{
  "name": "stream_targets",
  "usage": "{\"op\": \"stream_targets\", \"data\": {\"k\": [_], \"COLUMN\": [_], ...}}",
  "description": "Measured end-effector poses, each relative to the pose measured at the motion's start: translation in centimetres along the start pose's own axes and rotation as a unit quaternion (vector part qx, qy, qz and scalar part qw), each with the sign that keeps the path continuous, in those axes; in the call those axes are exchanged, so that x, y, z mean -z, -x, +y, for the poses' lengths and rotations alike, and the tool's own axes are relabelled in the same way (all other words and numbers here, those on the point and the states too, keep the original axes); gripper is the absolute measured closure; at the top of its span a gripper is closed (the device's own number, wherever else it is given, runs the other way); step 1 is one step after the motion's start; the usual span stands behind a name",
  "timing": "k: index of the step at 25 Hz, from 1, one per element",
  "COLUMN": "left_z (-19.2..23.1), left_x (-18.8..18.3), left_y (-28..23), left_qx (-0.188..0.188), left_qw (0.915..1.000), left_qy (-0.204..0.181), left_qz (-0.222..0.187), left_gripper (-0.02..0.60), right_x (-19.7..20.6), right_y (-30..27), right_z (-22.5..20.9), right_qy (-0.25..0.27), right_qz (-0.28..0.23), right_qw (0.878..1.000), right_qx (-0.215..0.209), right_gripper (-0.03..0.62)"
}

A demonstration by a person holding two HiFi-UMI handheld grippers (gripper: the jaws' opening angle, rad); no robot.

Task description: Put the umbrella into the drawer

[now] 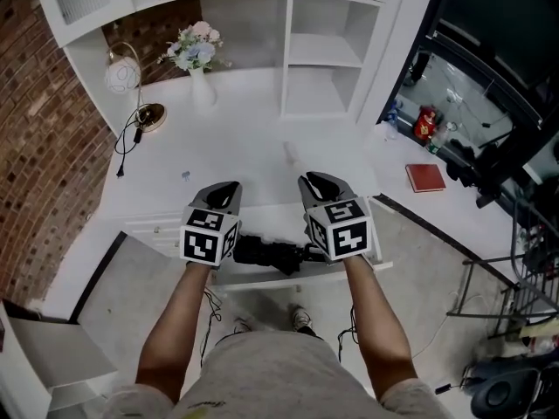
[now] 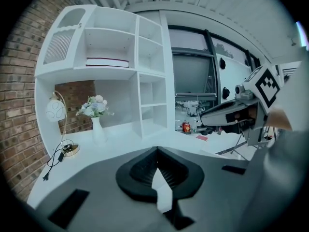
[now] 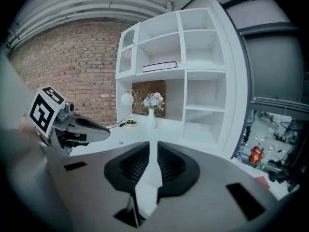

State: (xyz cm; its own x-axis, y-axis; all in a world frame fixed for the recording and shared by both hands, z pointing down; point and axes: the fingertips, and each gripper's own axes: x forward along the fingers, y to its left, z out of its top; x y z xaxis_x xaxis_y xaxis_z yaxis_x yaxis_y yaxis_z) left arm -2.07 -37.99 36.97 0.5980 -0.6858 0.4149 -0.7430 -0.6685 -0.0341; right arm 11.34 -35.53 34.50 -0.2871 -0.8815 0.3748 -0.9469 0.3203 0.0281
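Observation:
A black folded umbrella [image 1: 266, 253] lies in the open white drawer [image 1: 262, 279] under the desk top, partly hidden by my hands. Both grippers hover above it, side by side, and neither touches it. My left gripper [image 1: 229, 186] [image 2: 157, 150] has its tips closed together with nothing held. My right gripper [image 1: 319, 180] [image 3: 157, 144] shows a narrow slit between its jaws, and the slit is empty. Each gripper view shows the other gripper off to one side; neither shows the umbrella or the drawer.
On the white desk [image 1: 253, 138] stand a vase of flowers [image 1: 196, 55] and a globe lamp [image 1: 124, 75] with a trailing cable. A shelf unit [image 1: 323, 51] rises behind. A red book [image 1: 425, 177] lies to the right; a brick wall [image 1: 35, 147] is on the left.

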Motion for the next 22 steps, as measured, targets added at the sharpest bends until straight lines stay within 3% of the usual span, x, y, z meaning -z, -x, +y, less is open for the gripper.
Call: {"op": "stream_targets", "data": {"k": [7,22], "left_z": [2.0,5.1], "left_x": [-0.2,0.1], "left_y": [1.2,3.9], "left_qx": [0.015,0.03], "left_qw": [0.9998,0.9988], "left_qy": [-0.006,-0.019], "left_qz": [-0.012,-0.035], "left_gripper": [0.588,0.588], "right_x": [-0.7,-1.5], "right_y": [1.2,2.8], "right_z": [0.7,3.0], "right_qy": [-0.006,-0.002], "right_qz": [-0.032,-0.092], "right_qw": [0.999,0.992], "right_qx": [0.043,0.09], "right_gripper": [0.571,0.591]}}
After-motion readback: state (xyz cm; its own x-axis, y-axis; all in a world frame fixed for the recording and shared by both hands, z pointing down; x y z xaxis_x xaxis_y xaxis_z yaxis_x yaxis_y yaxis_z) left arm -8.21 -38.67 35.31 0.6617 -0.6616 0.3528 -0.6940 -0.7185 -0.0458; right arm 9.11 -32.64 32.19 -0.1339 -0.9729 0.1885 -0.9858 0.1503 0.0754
